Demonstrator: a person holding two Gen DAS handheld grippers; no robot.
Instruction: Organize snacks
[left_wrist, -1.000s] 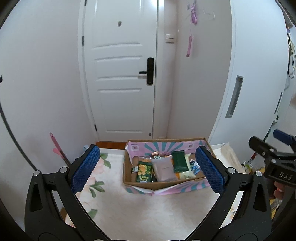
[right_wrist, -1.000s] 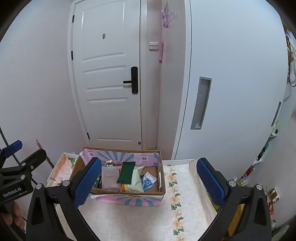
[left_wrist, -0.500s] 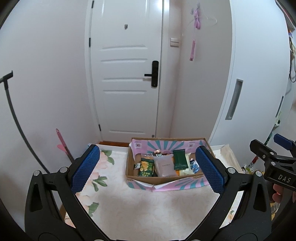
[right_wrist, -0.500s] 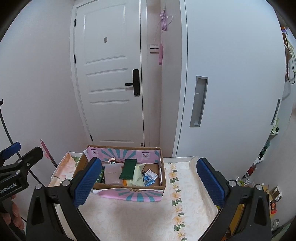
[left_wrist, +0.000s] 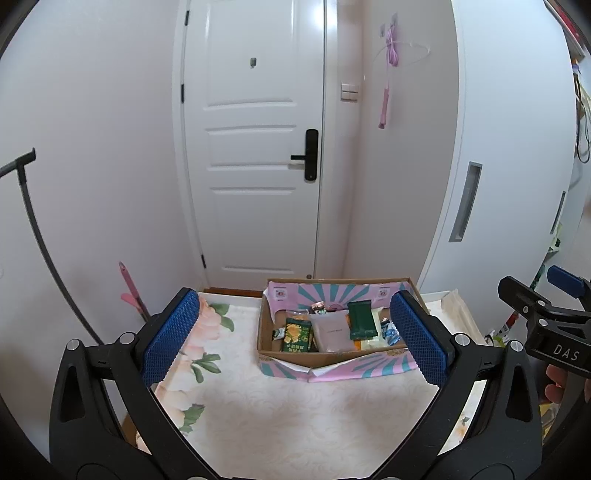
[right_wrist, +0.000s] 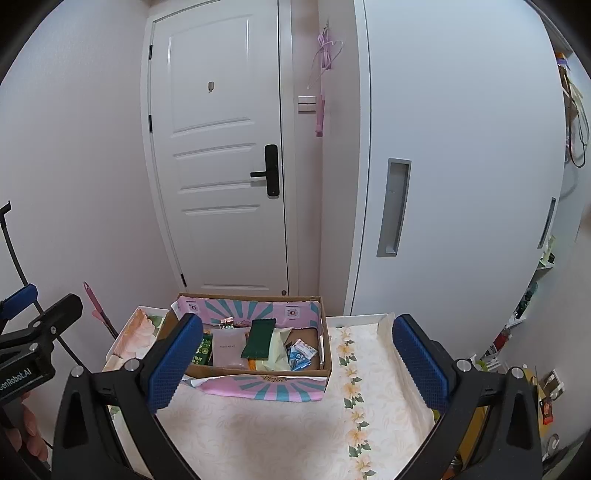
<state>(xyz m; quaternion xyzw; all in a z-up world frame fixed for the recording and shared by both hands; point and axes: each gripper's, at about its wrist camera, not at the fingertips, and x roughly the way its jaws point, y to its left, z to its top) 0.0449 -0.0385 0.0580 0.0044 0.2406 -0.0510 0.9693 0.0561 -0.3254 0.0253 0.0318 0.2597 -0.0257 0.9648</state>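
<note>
A floral cloth is covering the surface (left_wrist: 295, 413), with a cardboard box (left_wrist: 332, 360) sitting toward its far edge, pink and teal stripes showing on its flaps. Flat snack packets are lying inside: a pale mauve pouch (left_wrist: 330, 330), a dark green bar (left_wrist: 361, 319) and a green-and-yellow bag (left_wrist: 296, 335). Smaller wrappers are too small to read. The left hand-held gripper (left_wrist: 295, 332) and right hand-held gripper (right_wrist: 299, 362) are both gaping wide, holding nothing, their textured blue pads (right_wrist: 175, 363) partly blocking the box.
</note>
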